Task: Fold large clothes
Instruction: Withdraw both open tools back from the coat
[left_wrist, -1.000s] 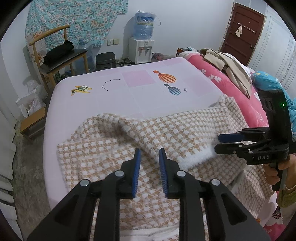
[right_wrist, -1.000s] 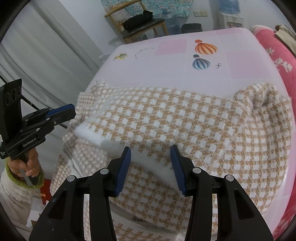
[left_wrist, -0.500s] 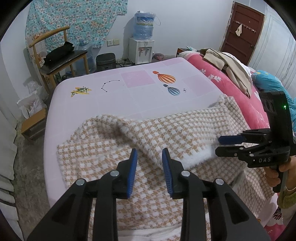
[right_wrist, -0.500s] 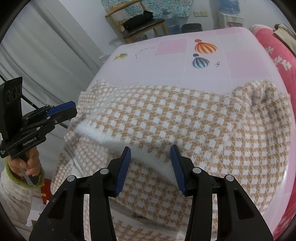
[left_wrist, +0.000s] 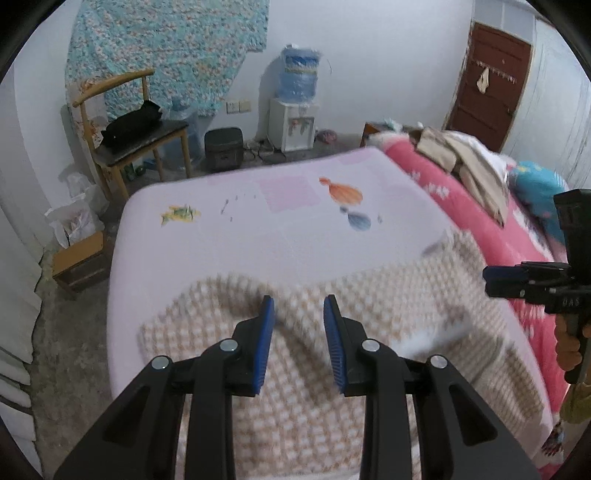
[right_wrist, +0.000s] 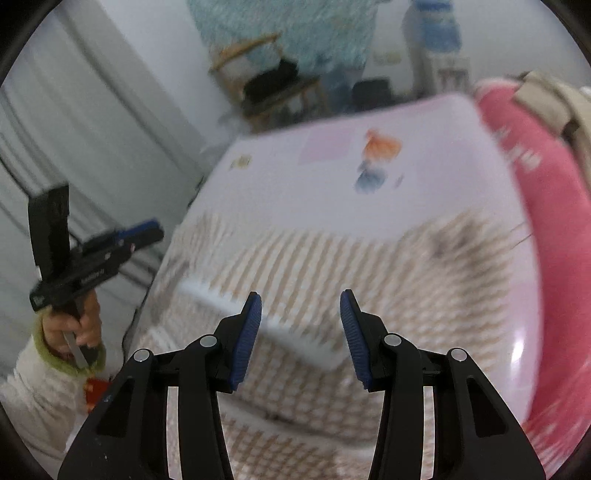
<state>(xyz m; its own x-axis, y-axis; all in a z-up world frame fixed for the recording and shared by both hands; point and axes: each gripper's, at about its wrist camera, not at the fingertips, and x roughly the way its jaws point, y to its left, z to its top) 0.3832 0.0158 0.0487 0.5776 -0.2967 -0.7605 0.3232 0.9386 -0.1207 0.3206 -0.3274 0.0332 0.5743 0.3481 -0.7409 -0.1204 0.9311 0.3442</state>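
Both grippers hang over the near end of the bed (left_wrist: 280, 254), and neither one has cloth in it. The left gripper (left_wrist: 298, 306) shows a narrow gap between its blue pads; its jaws have just been opening a little, and nothing sits between them, only the garment lying below. The right gripper (right_wrist: 301, 301) stands wider apart, also empty. The houndstooth garment (left_wrist: 388, 306), tan and white, lies spread across the near part of the lilac sheet, directly under and ahead of both tools, its long axis running side to side across the bed, from the left edge toward the pink quilt (left_wrist: 491, 236). A folded-over flap with a white fleecy edge (right_wrist: 266, 317) runs slantwise just ahead of the right gripper's left pad, so the right hand looks the nearer one to that edge. The left gripper sits above a rumpled ridge nearer the garment's left end. Each hand seems to have its own end to take, so the next grasp probably means dropping straight down. Both views are blurred, so finer cloth detail is unclear.
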